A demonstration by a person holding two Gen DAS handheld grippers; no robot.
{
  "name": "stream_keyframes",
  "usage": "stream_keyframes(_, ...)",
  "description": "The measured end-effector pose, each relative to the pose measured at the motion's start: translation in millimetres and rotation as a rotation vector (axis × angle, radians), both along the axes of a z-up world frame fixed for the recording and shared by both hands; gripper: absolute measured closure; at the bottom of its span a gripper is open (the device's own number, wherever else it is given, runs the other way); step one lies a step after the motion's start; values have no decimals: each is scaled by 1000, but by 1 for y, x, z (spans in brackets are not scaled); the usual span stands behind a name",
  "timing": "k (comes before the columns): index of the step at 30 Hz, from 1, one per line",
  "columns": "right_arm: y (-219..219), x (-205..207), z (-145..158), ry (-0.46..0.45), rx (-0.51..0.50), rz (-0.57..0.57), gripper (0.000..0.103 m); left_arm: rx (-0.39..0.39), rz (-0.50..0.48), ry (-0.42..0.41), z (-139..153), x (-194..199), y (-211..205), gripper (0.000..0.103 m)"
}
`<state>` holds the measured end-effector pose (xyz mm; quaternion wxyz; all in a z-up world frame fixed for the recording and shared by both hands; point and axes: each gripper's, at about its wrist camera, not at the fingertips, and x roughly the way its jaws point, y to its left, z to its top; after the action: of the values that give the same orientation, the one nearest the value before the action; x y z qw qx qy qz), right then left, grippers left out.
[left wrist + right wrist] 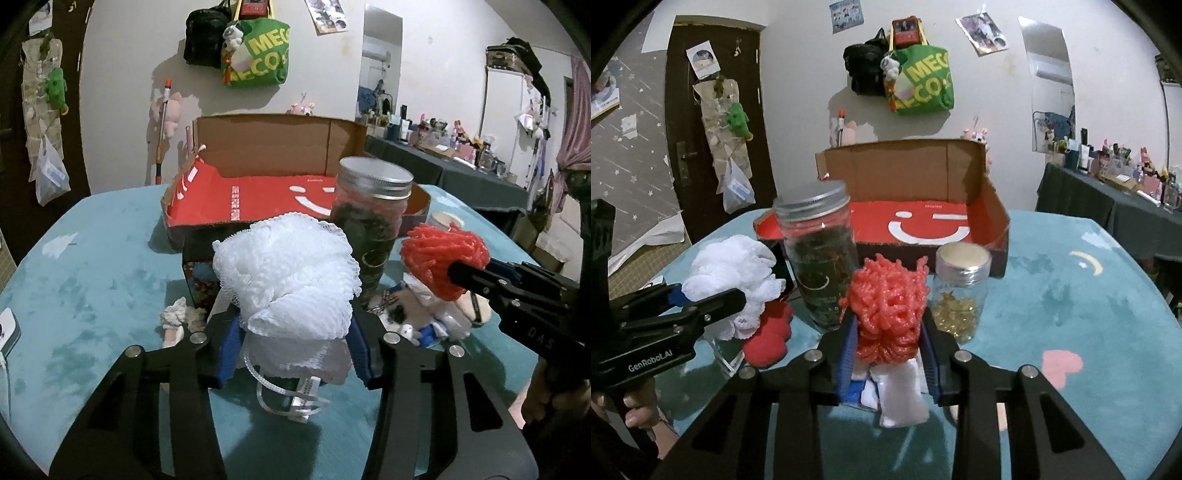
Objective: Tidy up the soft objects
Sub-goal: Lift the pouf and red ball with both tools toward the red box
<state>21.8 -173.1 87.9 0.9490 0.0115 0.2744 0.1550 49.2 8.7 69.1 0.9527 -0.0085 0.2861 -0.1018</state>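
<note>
Your left gripper [295,332] clamps the white mesh sponge [288,277] just above the teal worktop [92,288]. Your right gripper [890,354] pinches the red yarn doll [890,306] beside it. Behind them stand a tall jar [820,258], a small jar [960,291] and the open cardboard box [923,206].

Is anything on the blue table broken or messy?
Nothing looks broken or spilled. Small things lie jumbled behind the tall jar, too blurred to name. The cardboard box has a ragged torn rim. Both jars stand upright with lids on.
</note>
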Motion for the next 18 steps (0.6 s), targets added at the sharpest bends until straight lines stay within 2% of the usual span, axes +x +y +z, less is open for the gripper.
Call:
stream_keyframes(10,-12,-22,17,-58,1,-28,69,4,-1,-58,18,-19,1,57)
stream_keyframes(18,-21,-40,41,-159,-8,-65,69,13,24,-136,41,-34,10,57)
